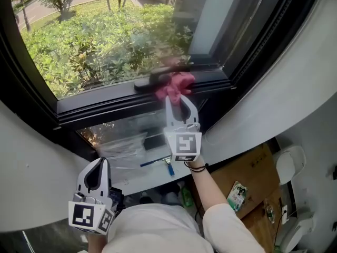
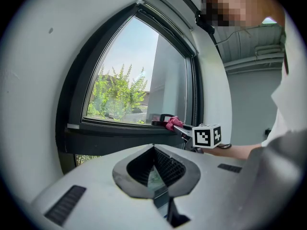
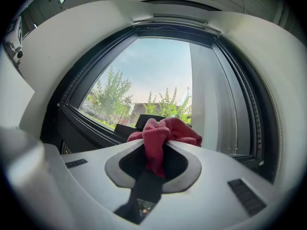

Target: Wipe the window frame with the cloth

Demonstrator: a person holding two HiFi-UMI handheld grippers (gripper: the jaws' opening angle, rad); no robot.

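A crumpled pink cloth (image 1: 174,85) (image 3: 163,137) (image 2: 171,123) is pinched in my right gripper (image 1: 177,96) (image 3: 163,143), which is shut on it. The cloth bunch rests against the dark lower window frame (image 1: 121,101) (image 2: 120,127) (image 3: 84,123), beside a black window handle (image 1: 151,80) (image 3: 144,122). My left gripper (image 1: 99,161) (image 2: 154,146) hangs low and near my body, far from the frame. Its jaws meet at the tips with nothing between them.
Green shrubs (image 1: 100,41) show through the glass. White curved wall panels (image 1: 274,94) flank the window. Below lie a ledge with a blue-handled tool (image 1: 158,163), a plastic bag (image 1: 124,144), bottles (image 1: 185,196) and a cardboard box (image 1: 253,178).
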